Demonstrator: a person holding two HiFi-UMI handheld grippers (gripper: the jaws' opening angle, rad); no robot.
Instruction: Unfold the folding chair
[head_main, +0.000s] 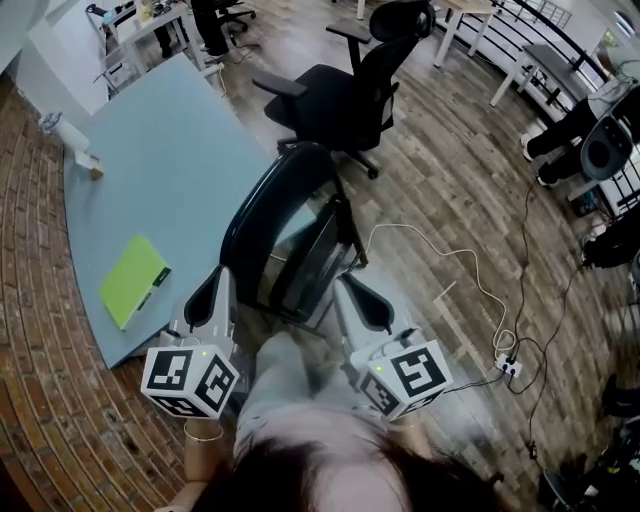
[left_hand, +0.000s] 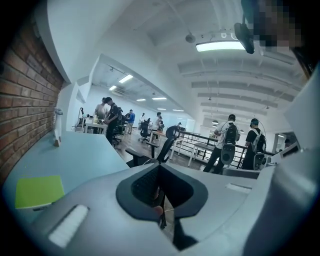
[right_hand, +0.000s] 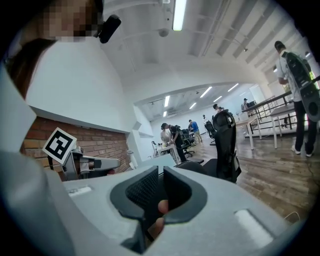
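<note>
Folding chair (head_main: 268, 205): black, stands on the wood floor (head_main: 450, 190) straight ahead of the person. Its curved dark frame leans over a mesh panel (head_main: 310, 265), and the parts lie close together, not yet spread.
Left gripper (head_main: 214, 283): at the chair's lower left side, just beside its frame; I cannot tell whether it touches. The jaws are closed pad to pad, with nothing seen clamped between them.
Right gripper (head_main: 346, 287): at the chair's lower right side, just beside the mesh panel. The jaws stand a narrow slit apart, with nothing pressed between the pads.
Hand pose: both grippers point away from the person toward the chair, tipped slightly down, with the 2 marker cubes nearest the camera. A wrist (head_main: 205, 432) with a bracelet shows below the left cube.
Table (head_main: 150, 170): pale blue top, left of the chair; its edge runs close past the chair's left side.
Green notebook (head_main: 133, 281): flat on the table, left of the chair, near the left gripper.
Office chair (head_main: 345, 90): black, just behind the folding chair.
Cable (head_main: 470, 270): white, snakes over the floor right of the chair to a power strip (head_main: 508, 368).
Open room: bare floor right of the chair as far as the cable; a brick wall (head_main: 40, 330) lies beyond the table, left of the chair.
People: several stand well beyond the chair.
</note>
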